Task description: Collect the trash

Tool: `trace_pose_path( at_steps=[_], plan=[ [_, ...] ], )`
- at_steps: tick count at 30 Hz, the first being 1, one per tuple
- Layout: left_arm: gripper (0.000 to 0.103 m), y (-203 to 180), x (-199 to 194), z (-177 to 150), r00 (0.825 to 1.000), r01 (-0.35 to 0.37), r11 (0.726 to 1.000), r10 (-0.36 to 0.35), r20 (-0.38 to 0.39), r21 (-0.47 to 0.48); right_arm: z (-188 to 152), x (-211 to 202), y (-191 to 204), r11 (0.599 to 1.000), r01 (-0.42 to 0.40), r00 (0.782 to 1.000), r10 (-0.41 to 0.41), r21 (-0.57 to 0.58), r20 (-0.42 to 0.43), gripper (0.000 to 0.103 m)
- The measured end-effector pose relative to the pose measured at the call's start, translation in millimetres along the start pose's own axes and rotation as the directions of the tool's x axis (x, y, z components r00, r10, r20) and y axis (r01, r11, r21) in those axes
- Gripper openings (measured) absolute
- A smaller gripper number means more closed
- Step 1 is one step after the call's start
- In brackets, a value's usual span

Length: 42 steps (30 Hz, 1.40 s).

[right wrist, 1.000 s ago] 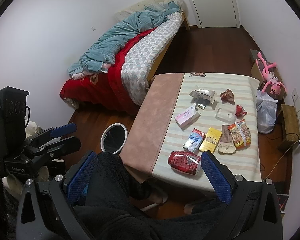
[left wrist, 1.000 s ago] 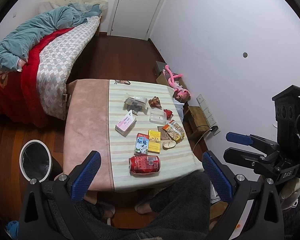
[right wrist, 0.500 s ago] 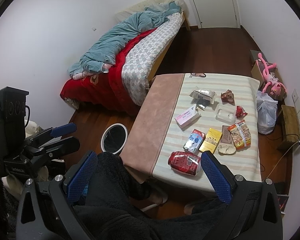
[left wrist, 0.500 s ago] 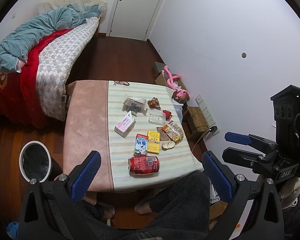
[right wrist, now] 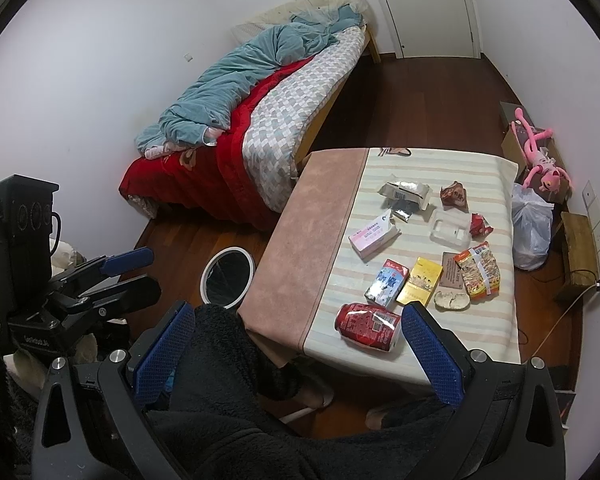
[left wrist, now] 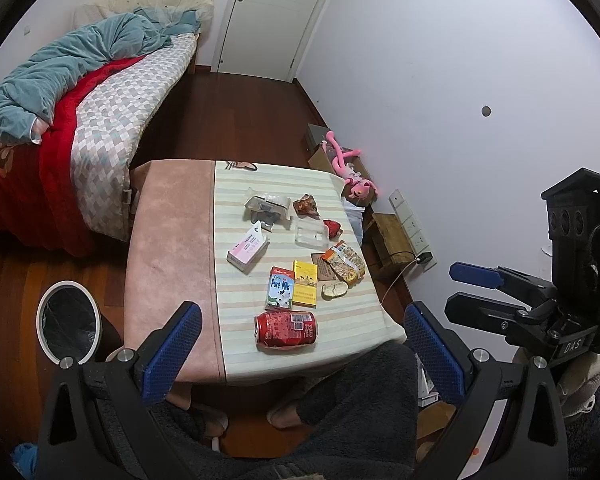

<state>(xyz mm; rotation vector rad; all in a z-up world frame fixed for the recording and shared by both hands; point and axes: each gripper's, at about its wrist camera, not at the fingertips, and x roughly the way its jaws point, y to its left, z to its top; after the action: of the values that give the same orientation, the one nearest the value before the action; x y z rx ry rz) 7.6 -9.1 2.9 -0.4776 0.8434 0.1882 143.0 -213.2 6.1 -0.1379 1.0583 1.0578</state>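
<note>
Both grippers, left (left wrist: pixel 300 354) and right (right wrist: pixel 296 354), hang wide open above the bench (left wrist: pixel 172 240); we'd drop squarely across the can (left wrist: pixel 286 328), nearest the bin (left wrist: pixel 68 328).

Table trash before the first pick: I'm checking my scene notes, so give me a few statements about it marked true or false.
1. The red can lies on its side near the table's near edge. True.
2. The left tongs hold the milk carton. False: they are open and empty, short of the table.
3. The bin stands on the floor beside the table. True.
4. The yellow box lies on the bed. False: it lies on the table beside the milk carton.
5. The right tongs are open and empty. True.
</note>
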Motion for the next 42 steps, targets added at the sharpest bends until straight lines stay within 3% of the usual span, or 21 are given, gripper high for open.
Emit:
trace_pose_path(
  at_steps=[34,36,38,41,42],
  plan=[
    [0.103,-3.5,6.9,-5.6,1.000,0.000,1.000,0.000,-0.004,-0.009,1.4,-6.6,-9.7,1.000,0.021,1.000,-0.021,0.013,0.015,0.103],
    [0.103,-0.3,15.8,-7.6,0.998,-0.059,0.998,0.059,0.002,-0.014,-1.3,0.4,-15.4,0.998,0.049,0.999,-0.049,0.038,0.009,0.103],
    [0.103,6.0,30.7,-12.0,0.985,-0.170,0.985,0.170,0.019,-0.008,-8.7,21.7,-21.4,0.994,0.099,0.995,-0.098,0.050,-0.026,0.103],
    [0.103,24.4,75.4,-27.2,0.930,-0.366,0.930,0.366,0.016,0.014,-23.8,79.2,-33.3,0.983,0.184,0.975,-0.182,0.005,-0.128,0.103],
    [0.103,34.8,99.8,-36.9,0.904,-0.428,0.904,0.428,-0.006,0.026,-28.9,102.8,-37.1,0.978,0.206,0.964,-0.208,-0.025,-0.165,0.103]
  ],
)
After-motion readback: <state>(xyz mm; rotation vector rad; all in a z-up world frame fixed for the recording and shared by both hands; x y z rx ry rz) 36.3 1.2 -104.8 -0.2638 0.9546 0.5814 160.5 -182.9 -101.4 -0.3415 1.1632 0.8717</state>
